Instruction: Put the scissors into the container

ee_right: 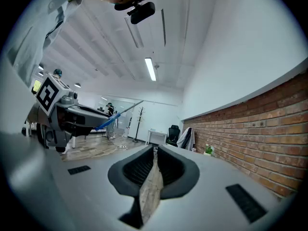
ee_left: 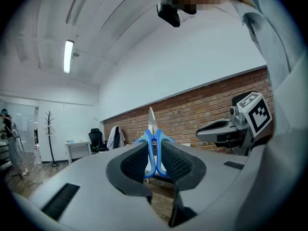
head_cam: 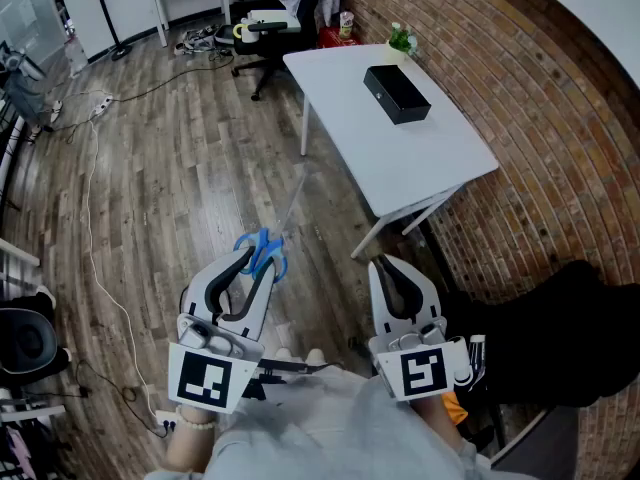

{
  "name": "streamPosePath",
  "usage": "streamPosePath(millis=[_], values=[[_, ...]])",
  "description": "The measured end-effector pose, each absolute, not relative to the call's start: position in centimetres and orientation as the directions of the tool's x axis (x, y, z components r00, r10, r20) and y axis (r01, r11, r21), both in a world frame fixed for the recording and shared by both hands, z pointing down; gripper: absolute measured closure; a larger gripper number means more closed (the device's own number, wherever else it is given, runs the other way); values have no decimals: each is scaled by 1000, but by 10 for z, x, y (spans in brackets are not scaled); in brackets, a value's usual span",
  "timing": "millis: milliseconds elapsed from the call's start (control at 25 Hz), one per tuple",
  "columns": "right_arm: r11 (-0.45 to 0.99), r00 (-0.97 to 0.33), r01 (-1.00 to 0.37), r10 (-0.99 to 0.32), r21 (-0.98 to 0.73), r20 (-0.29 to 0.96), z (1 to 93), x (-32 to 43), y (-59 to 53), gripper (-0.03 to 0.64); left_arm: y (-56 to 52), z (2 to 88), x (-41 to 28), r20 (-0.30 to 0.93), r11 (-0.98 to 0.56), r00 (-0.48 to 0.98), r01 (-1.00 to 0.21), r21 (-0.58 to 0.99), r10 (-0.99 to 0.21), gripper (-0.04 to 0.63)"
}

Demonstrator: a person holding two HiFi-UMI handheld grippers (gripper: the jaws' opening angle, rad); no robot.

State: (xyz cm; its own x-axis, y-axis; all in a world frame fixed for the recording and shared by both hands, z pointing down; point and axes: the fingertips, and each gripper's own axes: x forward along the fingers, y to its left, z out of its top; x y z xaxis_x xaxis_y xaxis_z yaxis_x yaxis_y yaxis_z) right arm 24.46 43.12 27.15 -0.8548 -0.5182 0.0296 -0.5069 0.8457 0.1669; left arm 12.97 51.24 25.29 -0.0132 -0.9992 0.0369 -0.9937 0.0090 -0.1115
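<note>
In the head view the left gripper (head_cam: 258, 264) sits at 9 o'clock of the right gripper (head_cam: 396, 271), and the scissors (head_cam: 263, 252) are clamped between its jaws with the blades toward 1 o'clock. The table (head_cam: 400, 173) stands at 1 o'clock of both, beside the brick wall (head_cam: 530, 138) on its 3 o'clock side. It carries the container (head_cam: 397, 94) on its far half, with a potted plant (head_cam: 402, 39) at 12 o'clock of the container. An office chair (head_cam: 262, 30) stands beyond the table at 11 o'clock, and a cable (head_cam: 92, 228) lies on the floor at 9 o'clock of the left gripper.

Left gripper (head_cam: 257, 265) fingers clamp the scissors (ee_left: 149, 153); right gripper (ee_right: 155, 152) fingers together.
</note>
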Motion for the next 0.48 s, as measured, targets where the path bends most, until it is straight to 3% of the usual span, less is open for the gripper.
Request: streamPosePath(millis=[480], values=[[846,-855,-505,-518,169,37,275,242,435,560,518,252,125,31,22,-26,-994,-103,-999,495]])
